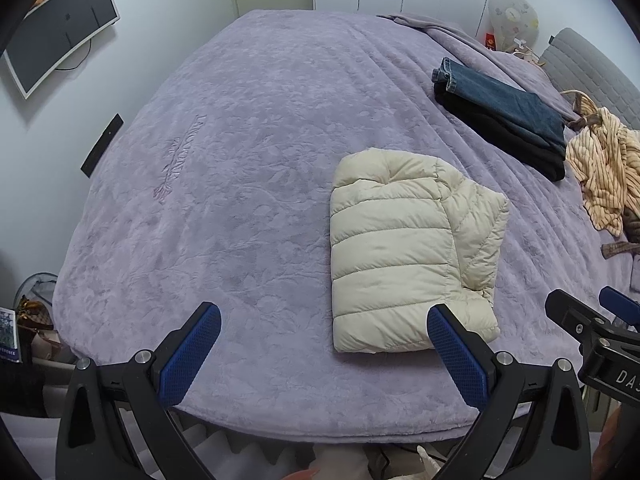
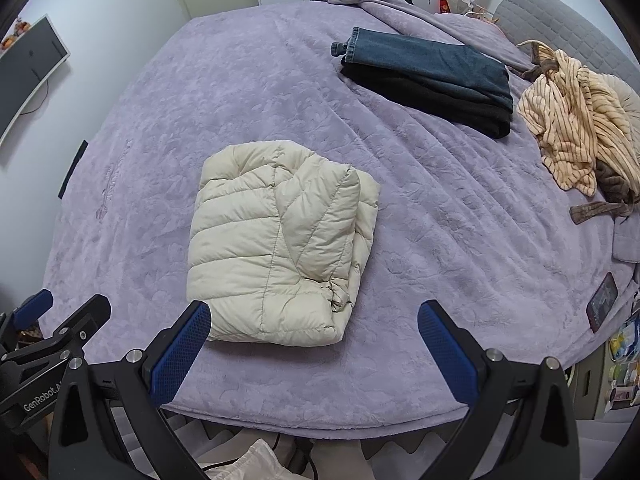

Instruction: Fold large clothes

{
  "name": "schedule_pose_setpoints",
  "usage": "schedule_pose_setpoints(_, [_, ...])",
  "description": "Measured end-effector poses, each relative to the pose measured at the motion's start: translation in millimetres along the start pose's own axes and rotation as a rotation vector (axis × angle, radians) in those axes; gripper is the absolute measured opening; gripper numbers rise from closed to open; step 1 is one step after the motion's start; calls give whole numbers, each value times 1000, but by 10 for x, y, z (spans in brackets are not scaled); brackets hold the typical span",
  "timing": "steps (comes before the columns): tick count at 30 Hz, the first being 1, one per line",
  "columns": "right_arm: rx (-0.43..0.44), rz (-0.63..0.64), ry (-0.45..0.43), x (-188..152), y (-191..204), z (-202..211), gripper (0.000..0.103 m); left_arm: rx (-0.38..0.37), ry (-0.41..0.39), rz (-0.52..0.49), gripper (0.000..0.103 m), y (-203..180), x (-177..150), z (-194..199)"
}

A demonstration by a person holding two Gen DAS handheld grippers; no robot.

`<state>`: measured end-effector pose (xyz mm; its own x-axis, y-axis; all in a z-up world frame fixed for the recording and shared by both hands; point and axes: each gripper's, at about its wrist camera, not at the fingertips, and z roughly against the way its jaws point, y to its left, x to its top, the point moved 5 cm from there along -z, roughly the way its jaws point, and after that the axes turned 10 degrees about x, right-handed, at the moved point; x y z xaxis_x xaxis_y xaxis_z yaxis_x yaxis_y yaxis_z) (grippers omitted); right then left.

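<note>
Bedroom, bed covered by a purple embossed blanket (image 1: 240,168), white wall to the left with a monitor (image 1: 60,28) mounted on it, grey headboard (image 2: 560,24) at the far right. Your cream puffer jacket (image 2: 280,240) lies folded into a compact block on the blanket, near the bed's front edge, nothing touching it. Further back to the right: folded jeans (image 2: 428,64) stacked on a black garment (image 2: 432,100), both flat. Just right of that stack, a crumpled striped peach robe (image 2: 576,120) with a brown belt (image 2: 596,210) trailing off it. A phone (image 2: 602,300) sits at the right bed edge. None of this blocks the jacket.

Your left gripper (image 1: 324,344) hovers at the front edge of the bed, jaws spread wide, empty; the jacket sits just beyond its right finger. Your right gripper (image 2: 314,340) hovers beside it at the same edge, jaws equally wide, holding nothing, the jacket just past its left finger. Both point forward across the bed.
</note>
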<state>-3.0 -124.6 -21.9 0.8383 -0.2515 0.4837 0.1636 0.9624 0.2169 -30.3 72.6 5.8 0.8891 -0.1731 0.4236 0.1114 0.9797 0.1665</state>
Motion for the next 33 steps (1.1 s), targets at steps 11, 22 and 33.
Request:
schedule_pose_setpoints(11, [-1,-1,0,-6,4,6,103,3,1,0,103,-3,0,-8])
schedule_pose_setpoints(22, [-4,3,1,3,-10,5,103,1,3,-1,103,1,11,-16])
schedule_pose_setpoints(33, [-5,8,3,16,-16,1,103,1,3,-2,103,4,24,-24])
